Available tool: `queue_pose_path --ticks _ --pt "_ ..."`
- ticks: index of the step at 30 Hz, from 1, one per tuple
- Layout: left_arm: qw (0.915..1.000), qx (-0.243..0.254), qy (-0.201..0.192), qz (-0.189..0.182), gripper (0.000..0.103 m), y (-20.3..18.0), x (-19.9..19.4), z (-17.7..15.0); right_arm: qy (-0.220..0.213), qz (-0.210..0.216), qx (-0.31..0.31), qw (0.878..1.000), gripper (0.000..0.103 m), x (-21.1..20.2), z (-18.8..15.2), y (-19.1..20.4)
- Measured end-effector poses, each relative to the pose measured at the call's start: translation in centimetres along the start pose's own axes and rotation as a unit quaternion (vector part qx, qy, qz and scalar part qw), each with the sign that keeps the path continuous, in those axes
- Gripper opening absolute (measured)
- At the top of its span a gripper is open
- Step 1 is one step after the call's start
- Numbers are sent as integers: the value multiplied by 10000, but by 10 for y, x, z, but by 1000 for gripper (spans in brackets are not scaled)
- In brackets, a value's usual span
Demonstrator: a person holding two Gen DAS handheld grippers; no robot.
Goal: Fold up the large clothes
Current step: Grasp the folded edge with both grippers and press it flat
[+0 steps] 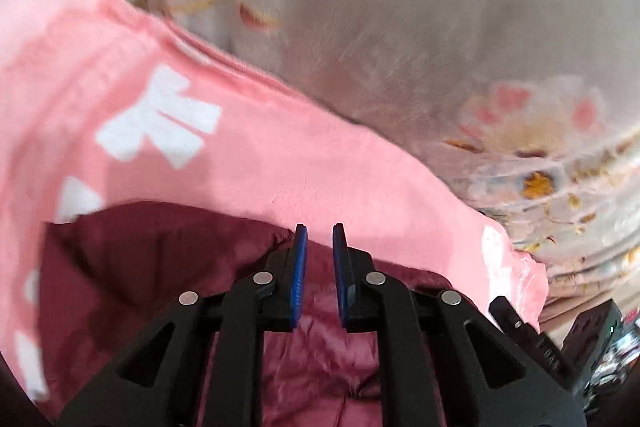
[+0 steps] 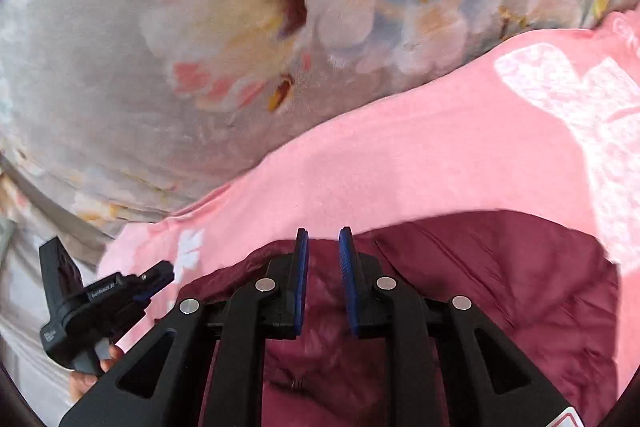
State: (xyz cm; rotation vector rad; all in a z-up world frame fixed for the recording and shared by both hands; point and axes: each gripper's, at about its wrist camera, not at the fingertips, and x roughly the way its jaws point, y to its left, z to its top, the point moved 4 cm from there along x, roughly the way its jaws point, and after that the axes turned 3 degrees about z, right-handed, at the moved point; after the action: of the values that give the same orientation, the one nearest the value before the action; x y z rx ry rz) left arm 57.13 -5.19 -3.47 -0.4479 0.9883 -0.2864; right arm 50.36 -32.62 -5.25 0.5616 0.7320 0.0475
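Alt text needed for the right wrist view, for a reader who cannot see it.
The right gripper, jaws slightly apart with nothing between them, hovers above a maroon quilted jacket lying on a pink garment with white print, spread over a floral bedspread. The left gripper, hand-held, shows at lower left.

1 pink garment [image 1: 280, 167] w/ white print, 1 maroon padded jacket [image 2: 500, 287], 1 floral bed cover [image 2: 120, 67], 2 grippers: left gripper [image 1: 320, 231], right gripper [image 2: 324, 233].

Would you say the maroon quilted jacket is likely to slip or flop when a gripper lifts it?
Probably floppy: the maroon quilted jacket lies crumpled over the pink garment. Its shiny shell suggests it may slip. The puffy quilting suggests it is light for its bulk.
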Motion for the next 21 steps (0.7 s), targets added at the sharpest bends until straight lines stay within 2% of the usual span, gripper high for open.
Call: queue_pose_path --ticks 3,6,7,10,14,17,19,21 --pt "9986 251 444 131 10 7 28 -22 568 -309 -707 9954 14 27 -23 1" --pt "9963 606 529 291 10 18 33 -45 687 -633 -1065 9899 12 26 -43 -14" --pt "9956 690 546 328 10 23 34 -52 714 -664 -1075 9894 7 25 -47 -20" --pt "9932 982 414 471 8 26 32 -66 713 -640 -1027 9901 0 26 -49 -30" --pt "9866 1429 138 778 8 18 35 -74 662 -680 -1021 9902 0 21 -45 -27" --pt "9815 1663 -49 950 8 14 36 -77 240 -639 -1138 9912 2 -3 -39 -13" --pt "9768 1825 -177 1105 8 10 37 -80 179 -924 -1304 9870 2 -2 -34 -10" --pt "9708 2005 -288 1285 8 7 38 -83 395 -1145 -1277 9844 2 11 -36 -19"
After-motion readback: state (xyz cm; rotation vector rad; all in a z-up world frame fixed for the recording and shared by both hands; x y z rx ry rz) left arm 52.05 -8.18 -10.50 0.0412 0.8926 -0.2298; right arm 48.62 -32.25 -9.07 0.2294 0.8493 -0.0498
